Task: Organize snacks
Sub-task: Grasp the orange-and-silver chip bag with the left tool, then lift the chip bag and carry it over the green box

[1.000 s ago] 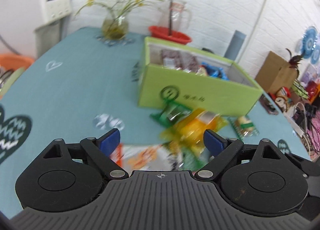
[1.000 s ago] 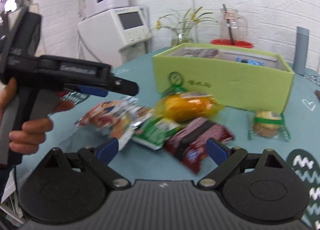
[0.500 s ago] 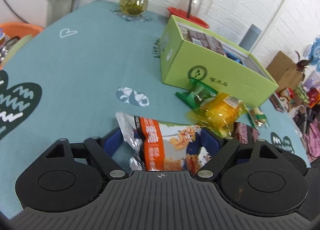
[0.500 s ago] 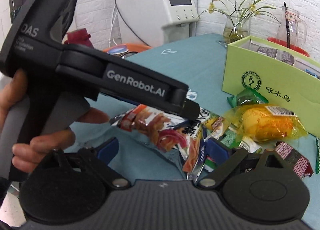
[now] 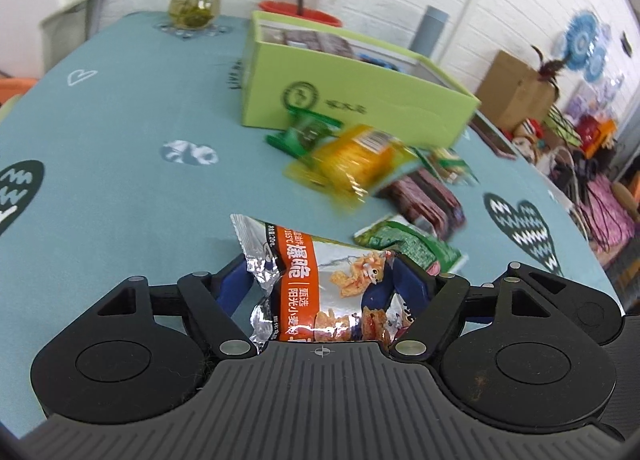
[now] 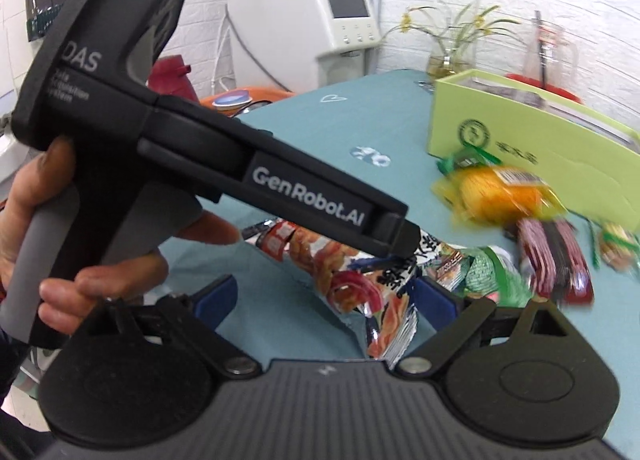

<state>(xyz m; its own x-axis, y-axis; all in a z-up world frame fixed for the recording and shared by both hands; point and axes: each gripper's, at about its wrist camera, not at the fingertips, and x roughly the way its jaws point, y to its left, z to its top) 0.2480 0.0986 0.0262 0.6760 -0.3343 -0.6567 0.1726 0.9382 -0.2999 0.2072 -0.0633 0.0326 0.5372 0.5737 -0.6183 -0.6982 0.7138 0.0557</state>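
Left wrist view: the left gripper (image 5: 320, 284) was clamped on a silver and orange snack packet (image 5: 316, 280), which filled the gap between the blue pads (image 5: 234, 286) at the lower centre of the frame; the jaws had just been closing on it. Beyond it, at centre right, lay a green packet (image 5: 412, 246), a dark red packet (image 5: 428, 196) and a yellow packet (image 5: 356, 158) on the teal tablecloth (image 5: 120, 132). A green box (image 5: 348, 94) stood at upper centre, with packets inside.

Right wrist view: the right gripper (image 6: 326, 298) stood with its jaws apart at the lower centre, gripping nothing; one end of the same packet (image 6: 360, 288) lay between them, nearer the right-hand pad. A hand (image 6: 60, 244) at the left edge held the other gripper's handle.
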